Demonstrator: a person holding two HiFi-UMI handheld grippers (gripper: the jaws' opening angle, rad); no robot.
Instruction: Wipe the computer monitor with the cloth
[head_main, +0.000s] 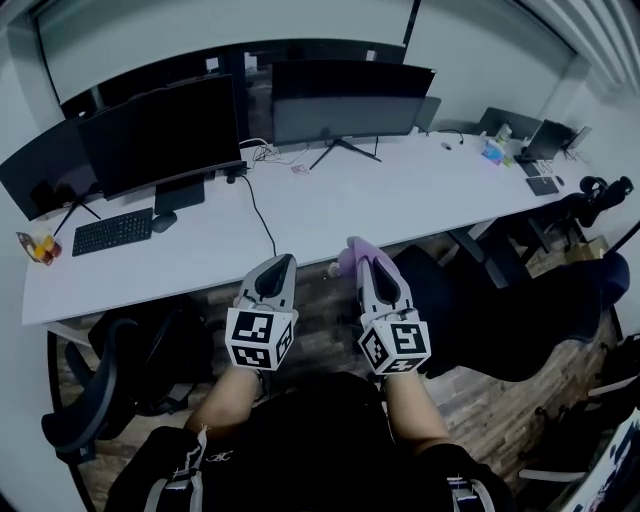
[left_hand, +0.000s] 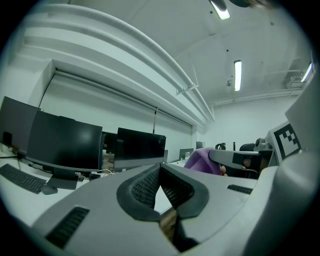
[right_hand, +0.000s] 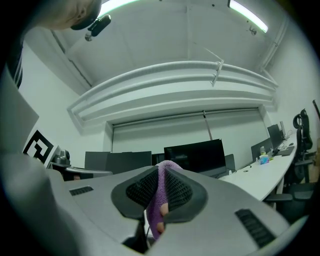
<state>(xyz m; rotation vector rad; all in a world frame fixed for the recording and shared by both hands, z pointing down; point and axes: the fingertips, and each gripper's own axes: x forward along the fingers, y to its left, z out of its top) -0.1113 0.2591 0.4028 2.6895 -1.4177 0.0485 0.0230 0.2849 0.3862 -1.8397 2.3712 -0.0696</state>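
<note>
So the right gripper (right_hand: 161, 175) is clamped down on the purple cloth (right_hand: 156, 205). A fold of it is squeezed between the ribbed pads and a bit pokes out past the tips. The left gripper (left_hand: 159, 169) has its jaws pressed together with nothing in them, so it's just along for the ride.

Both grippers sit side by side on the near side of the white desk (head_main: 400, 190), short of its front edge and over the wood floor, close in to the person's lap. Neither one touches the desk.

The monitors are all along the far edge of the desk: a wide one (head_main: 350, 100) about mid-desk on a splayed stand, and another (head_main: 165, 130) toward the desk's left end with a keyboard (head_main: 112, 231) in front of it. All the screens are dark. I can't tell which one is meant to get wiped. A black office chair (head_main: 520, 300) is parked off the desk's near right side.

Progress-wise, I'd say the only part done is having the cloth in hand. No screen looks touched yet. What's left is basically everything: reach across the desk, get the cloth flat on a screen, and do the wiping passes.
</note>
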